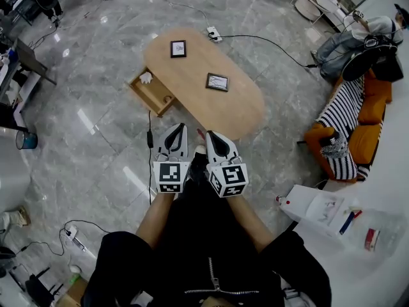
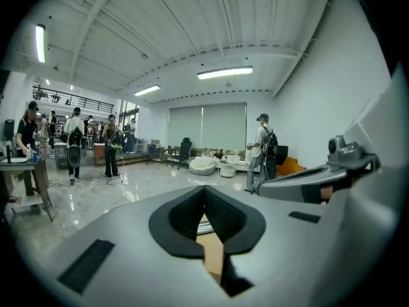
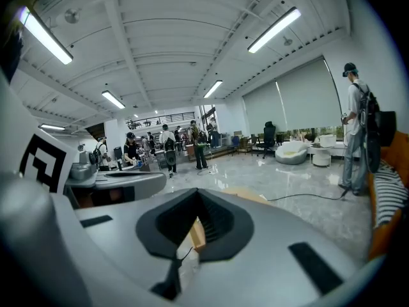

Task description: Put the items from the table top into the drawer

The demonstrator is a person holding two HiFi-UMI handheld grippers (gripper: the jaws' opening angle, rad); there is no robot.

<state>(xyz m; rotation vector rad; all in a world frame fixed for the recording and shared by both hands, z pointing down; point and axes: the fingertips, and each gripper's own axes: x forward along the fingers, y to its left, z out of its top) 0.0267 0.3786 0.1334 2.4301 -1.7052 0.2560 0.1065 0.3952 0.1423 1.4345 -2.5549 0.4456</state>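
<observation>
Picture frames lying flat: far frame (image 1: 178, 48) at twelve o'clock, near frame (image 1: 217, 82) at one. Likely light, stiff, breakable; pinch by an edge. Clenched empty: left gripper (image 1: 178, 128), right gripper (image 1: 207, 135).

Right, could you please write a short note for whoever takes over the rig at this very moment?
Hands: the left claw is shut and empty, held short of the table. The right claw is also shut and empty, close beside it.
Things: the drawer stands open at the table's left side, with a white thing inside. The far frame and the near frame lie flat on the table top, apart.
Done: drawer open, one thing in it.
Left: carry both frames into the drawer.
</observation>
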